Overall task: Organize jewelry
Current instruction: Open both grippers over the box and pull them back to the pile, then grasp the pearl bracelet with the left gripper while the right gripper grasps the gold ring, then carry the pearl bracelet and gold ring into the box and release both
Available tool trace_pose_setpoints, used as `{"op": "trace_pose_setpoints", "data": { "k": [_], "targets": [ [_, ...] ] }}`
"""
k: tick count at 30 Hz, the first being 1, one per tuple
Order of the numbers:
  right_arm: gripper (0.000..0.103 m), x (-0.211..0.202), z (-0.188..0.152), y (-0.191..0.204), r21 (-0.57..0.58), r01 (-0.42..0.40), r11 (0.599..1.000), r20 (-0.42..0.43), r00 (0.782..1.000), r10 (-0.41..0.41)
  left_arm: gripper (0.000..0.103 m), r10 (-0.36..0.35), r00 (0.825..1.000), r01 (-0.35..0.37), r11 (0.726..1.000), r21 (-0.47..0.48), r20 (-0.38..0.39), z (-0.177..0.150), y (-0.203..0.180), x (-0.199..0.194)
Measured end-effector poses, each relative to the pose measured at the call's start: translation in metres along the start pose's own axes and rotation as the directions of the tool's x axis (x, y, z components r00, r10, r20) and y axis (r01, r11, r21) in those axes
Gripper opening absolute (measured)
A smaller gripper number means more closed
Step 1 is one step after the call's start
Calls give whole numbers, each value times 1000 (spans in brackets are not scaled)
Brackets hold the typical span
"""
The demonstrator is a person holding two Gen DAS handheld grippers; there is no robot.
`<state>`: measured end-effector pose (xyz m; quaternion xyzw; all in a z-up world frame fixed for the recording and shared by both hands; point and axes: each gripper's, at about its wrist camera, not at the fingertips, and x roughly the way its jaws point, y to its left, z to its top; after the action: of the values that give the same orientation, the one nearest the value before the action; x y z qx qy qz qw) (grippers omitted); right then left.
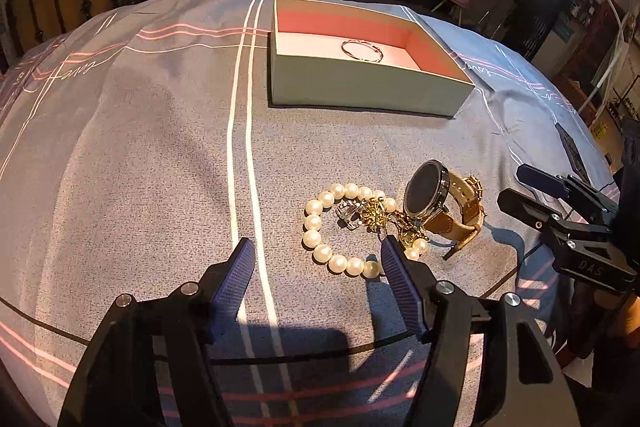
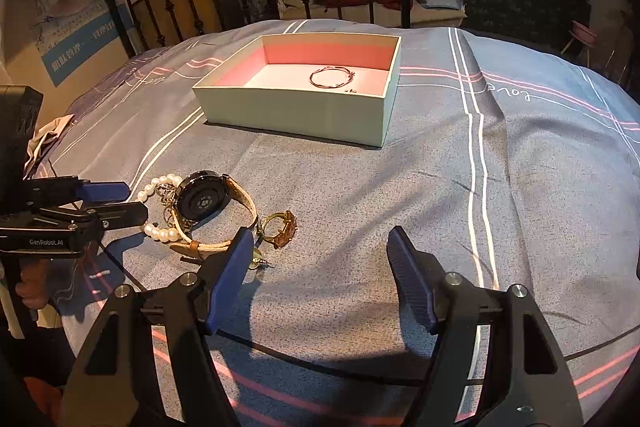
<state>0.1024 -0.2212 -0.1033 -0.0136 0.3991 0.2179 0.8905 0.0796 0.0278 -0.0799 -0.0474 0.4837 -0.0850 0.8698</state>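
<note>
An open pale-green box point(image 1: 360, 87) with a pink inside sits on the bed and holds a thin bangle point(image 1: 362, 50); the box point(image 2: 296, 111) and bangle point(image 2: 331, 76) also show in the right wrist view. A pearl bracelet point(image 1: 320, 247), a gold chain point(image 1: 376, 213) and a tan-strap watch point(image 1: 428, 195) lie in a pile. My left gripper point(image 1: 318, 251) is open, low over the pearls. My right gripper point(image 2: 320, 243) is open and empty, right of the watch point(image 2: 204, 201), a gem ring point(image 2: 285, 229) and an earring point(image 2: 260, 263).
The grey bedspread point(image 2: 440, 207) with white and pink stripes covers the bed. A black iron bed rail point(image 2: 168, 11) stands behind the box. The right gripper point(image 1: 560, 207) shows at the left wrist view's right edge; the left gripper point(image 2: 92, 203) at the right wrist view's left.
</note>
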Motion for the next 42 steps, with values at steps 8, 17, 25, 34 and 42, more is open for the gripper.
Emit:
{"op": "trace_pose_setpoints", "data": {
  "k": [8,17,25,34,42],
  "targets": [
    [70,1,0,3,-21,31,999,-1,1000,-31,33,94,996,-93,993,79,-5,5,-10,13],
    [64,11,2,-1,-47,59,997,-41,997,-61,9,3,999,-5,998,60,37,8,-13,10],
    [49,25,12,18,-147,27,989,-70,997,-37,9,-67,991,63,997,36,120,36,-18,-13],
    [34,41,16,35,-226,3,974,-100,995,-26,9,-111,982,104,993,54,151,66,-30,-22],
    [24,37,18,32,-204,-4,979,-84,996,-14,9,-103,984,97,994,48,149,68,-32,-21]
  ]
}}
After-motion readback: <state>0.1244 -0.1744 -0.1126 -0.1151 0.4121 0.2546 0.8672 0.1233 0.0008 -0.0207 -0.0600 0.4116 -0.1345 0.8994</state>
